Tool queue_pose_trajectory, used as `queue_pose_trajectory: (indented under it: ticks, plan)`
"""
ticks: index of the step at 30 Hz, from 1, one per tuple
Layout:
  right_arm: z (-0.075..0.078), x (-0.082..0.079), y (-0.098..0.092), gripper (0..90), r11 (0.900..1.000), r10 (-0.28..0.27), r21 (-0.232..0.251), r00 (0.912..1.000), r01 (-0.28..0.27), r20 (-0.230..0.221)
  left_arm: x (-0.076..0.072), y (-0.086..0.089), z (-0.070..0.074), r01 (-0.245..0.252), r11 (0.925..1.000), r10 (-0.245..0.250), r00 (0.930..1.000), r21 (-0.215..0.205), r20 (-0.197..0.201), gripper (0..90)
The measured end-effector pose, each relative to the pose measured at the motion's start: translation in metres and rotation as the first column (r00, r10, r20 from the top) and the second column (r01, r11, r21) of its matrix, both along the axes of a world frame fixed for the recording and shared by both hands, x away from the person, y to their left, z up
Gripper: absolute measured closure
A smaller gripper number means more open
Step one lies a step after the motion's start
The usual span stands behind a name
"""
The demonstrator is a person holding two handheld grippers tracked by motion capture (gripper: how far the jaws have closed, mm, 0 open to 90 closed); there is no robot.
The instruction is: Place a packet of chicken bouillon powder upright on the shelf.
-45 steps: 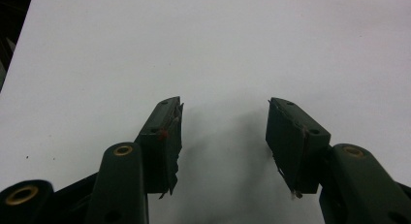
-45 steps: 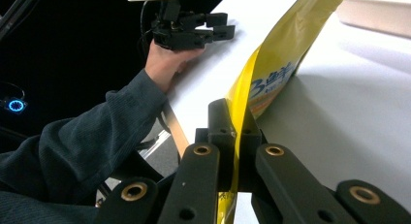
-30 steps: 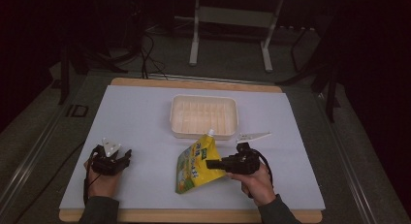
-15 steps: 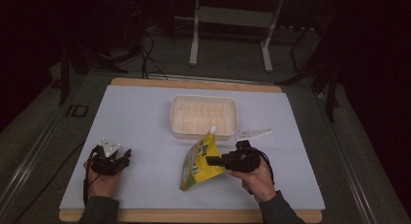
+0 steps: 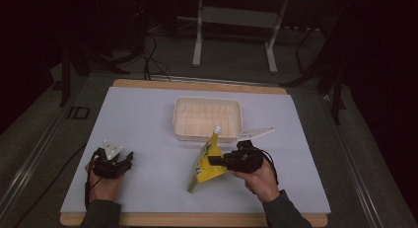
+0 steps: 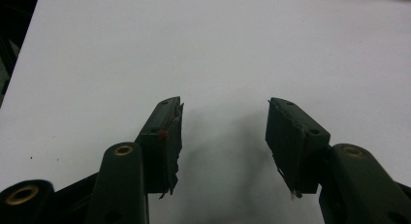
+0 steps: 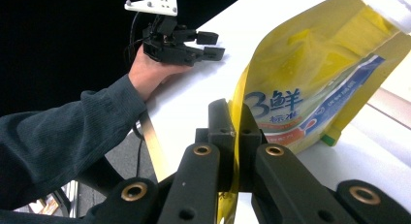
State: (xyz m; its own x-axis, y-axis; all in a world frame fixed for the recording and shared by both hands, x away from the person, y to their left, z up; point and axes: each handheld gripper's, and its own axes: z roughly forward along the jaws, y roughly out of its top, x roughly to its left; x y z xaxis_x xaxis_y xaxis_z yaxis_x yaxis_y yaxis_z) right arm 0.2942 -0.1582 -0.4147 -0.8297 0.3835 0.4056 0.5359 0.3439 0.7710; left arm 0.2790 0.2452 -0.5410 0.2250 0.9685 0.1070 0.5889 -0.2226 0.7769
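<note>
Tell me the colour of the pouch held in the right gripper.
The pouch is bright yellow with blue lettering and a white spout; the right gripper view shows it best.

Lab recording bay, as I see it: white-covered table (image 5: 148,114) centre frame, metal stand (image 5: 235,20) top centre, floor cables (image 5: 148,55) upper left, dark surround.
</note>
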Motion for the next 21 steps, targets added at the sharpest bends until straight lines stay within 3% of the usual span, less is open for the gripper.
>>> queue_pose_trajectory:
  ticks: [21]
  plan:
    - [0.015, 0.006, 0.008, 90.0, 0.999, 0.012, -0.04, 0.9983, -0.009, 0.058, 0.0, 0.0, 0.0, 0.0, 1.0, 0.0, 1.0, -0.002, 0.001, 46.8]
